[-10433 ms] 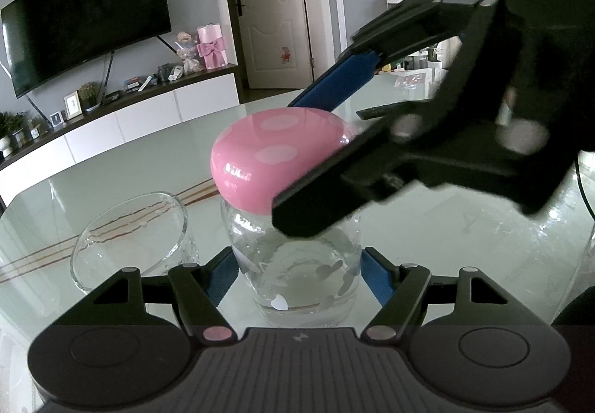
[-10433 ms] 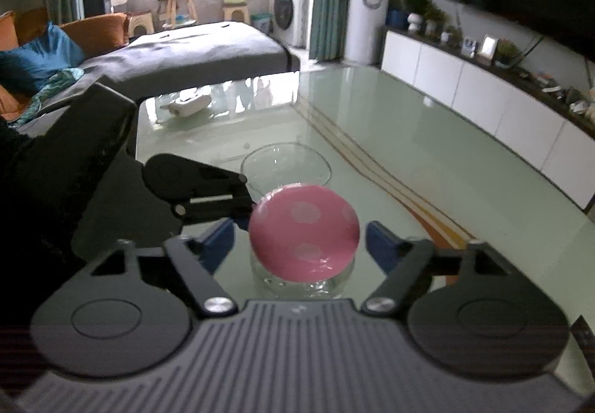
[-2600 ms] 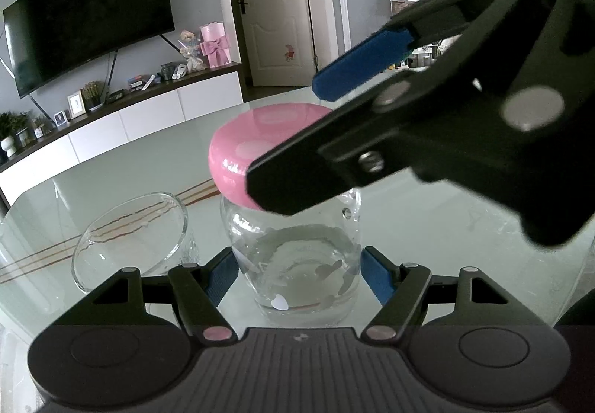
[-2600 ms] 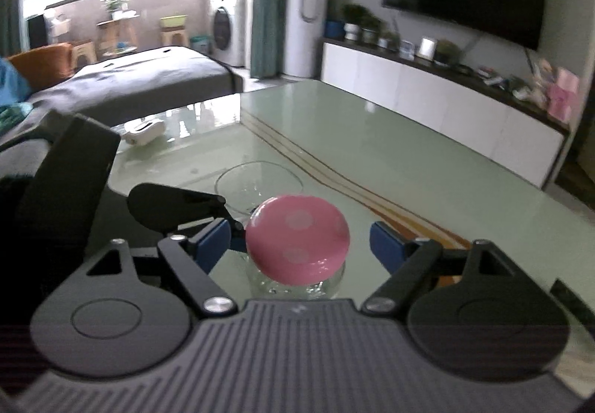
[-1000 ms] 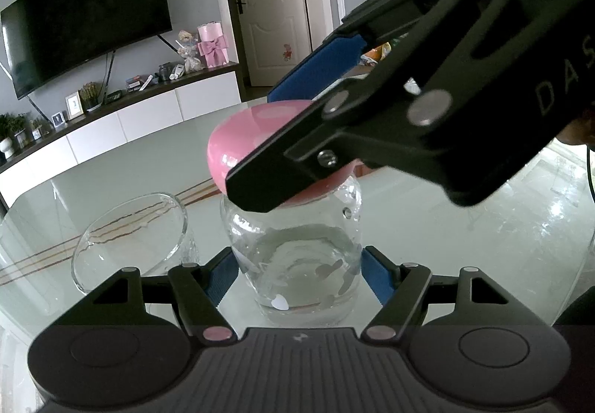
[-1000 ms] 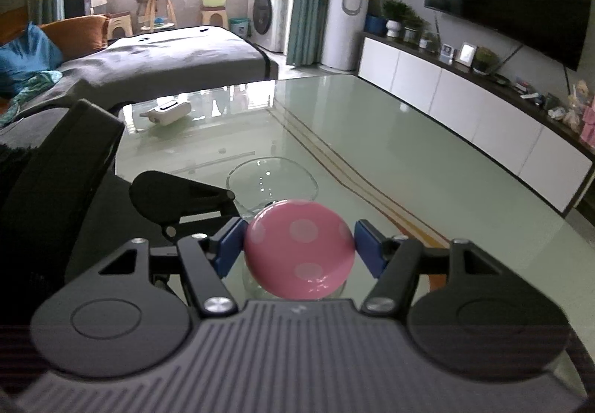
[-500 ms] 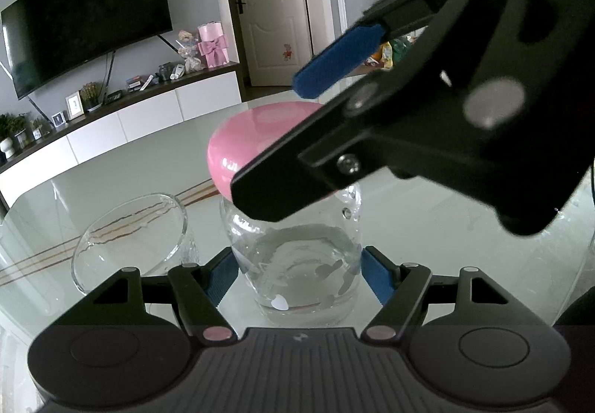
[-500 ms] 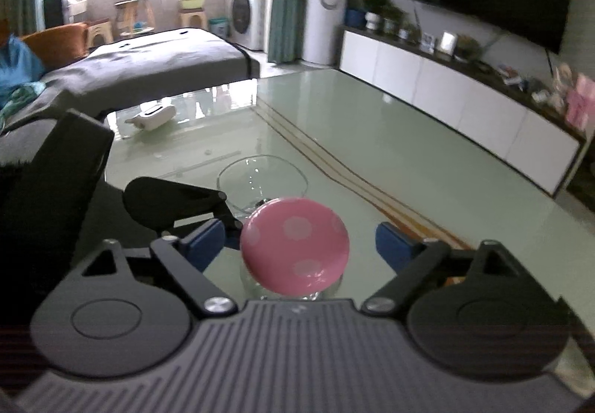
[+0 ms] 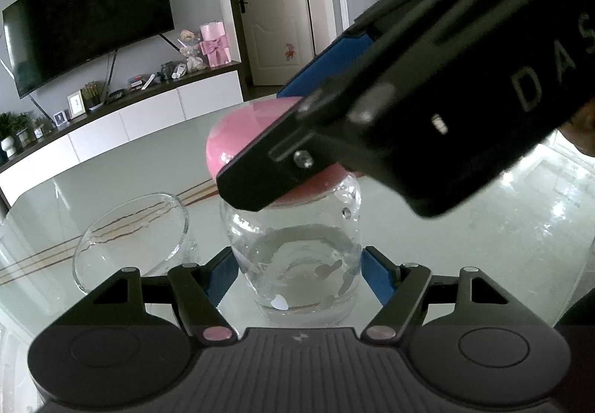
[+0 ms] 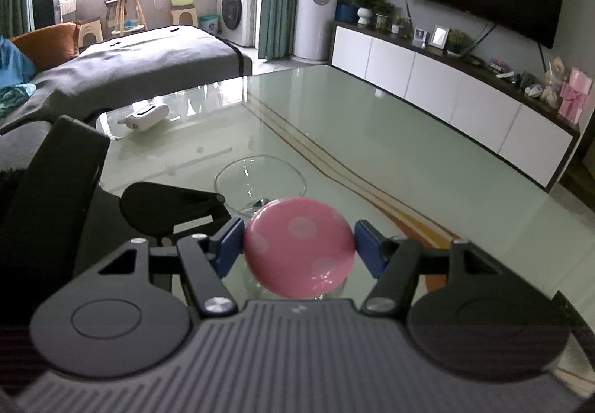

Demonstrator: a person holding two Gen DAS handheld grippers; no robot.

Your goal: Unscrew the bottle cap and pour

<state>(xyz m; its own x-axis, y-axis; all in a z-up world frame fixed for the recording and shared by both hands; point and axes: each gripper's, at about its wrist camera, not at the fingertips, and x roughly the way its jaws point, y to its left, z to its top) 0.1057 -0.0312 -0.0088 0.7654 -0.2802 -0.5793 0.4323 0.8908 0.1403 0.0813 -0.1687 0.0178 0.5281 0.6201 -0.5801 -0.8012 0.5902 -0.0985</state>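
Note:
A clear glass bottle (image 9: 297,256) with a little water stands on the glass table (image 9: 483,234). My left gripper (image 9: 297,275) is shut on its lower body, one blue pad on each side. On top sits the pink dotted cap (image 10: 299,245), partly hidden in the left wrist view by my right gripper's near finger (image 9: 282,167). My right gripper (image 10: 299,247) comes in from above, and its jaws are closing on the cap, with both blue pads pressing the cap's sides. An empty glass bowl (image 9: 130,230) stands just left of the bottle.
The same bowl (image 10: 260,175) lies beyond the cap in the right wrist view. A white device (image 10: 143,115) rests at the table's far left edge. A white TV cabinet (image 10: 446,89) runs along the wall, and a grey sofa (image 10: 130,70) stands behind the table.
Half a second ago the right jaws stood wide on both sides of the cap; now the pads press on it. The left gripper and bottle have not moved.

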